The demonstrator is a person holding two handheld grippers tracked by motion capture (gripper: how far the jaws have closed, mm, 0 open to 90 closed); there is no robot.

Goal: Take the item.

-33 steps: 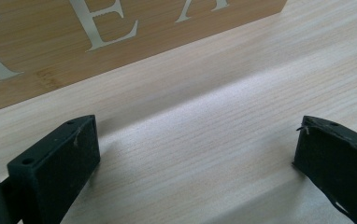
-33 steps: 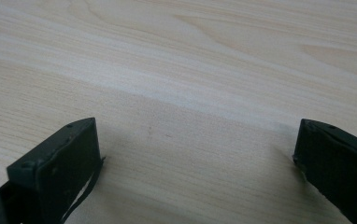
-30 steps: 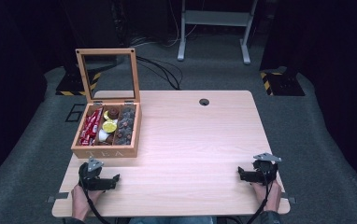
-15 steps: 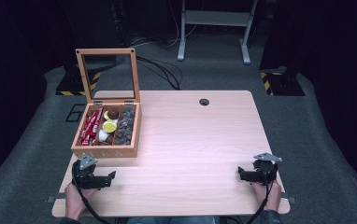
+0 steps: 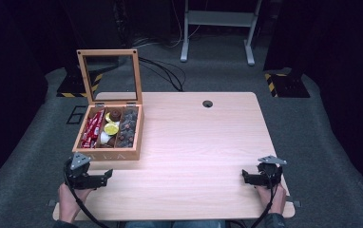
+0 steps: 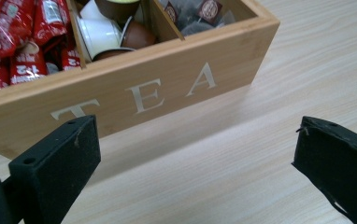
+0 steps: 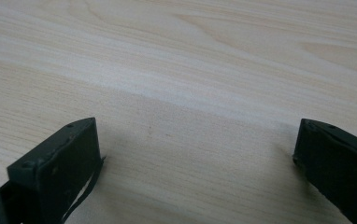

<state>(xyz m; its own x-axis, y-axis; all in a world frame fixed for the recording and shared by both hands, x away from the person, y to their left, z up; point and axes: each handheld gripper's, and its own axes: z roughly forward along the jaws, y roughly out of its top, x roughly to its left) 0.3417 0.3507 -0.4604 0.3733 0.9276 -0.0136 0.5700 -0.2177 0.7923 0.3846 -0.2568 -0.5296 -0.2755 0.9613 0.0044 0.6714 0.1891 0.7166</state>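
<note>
We find the light bamboo tea box (image 5: 109, 133) at the left of the pale wood-grain table (image 5: 198, 142), just ahead of the left gripper (image 6: 195, 154), its glass-paned hinged lid (image 5: 110, 76) standing open and upright. We judge the box stiff, smooth-sided and moderately heavy when loaded. The lid is likely the fragile part, so we would take hold on the wooden frame of the lid or on the solid front wall, not on the pane.

The front wall carries the word "TEA" in pale capitals. The left compartment holds red sachets (image 6: 20, 42) with white print too small to read. The middle one holds white and brown capsules (image 6: 104, 32), light and liable to roll. The right one holds clear-wrapped teabags (image 6: 200, 11) with round brown labels we cannot read.

The left gripper has its jaws spread wide and empty, facing the box front. The right gripper (image 7: 195, 154) rests near the table's right front edge, well apart from the box, jaws likewise spread over bare wood.
</note>
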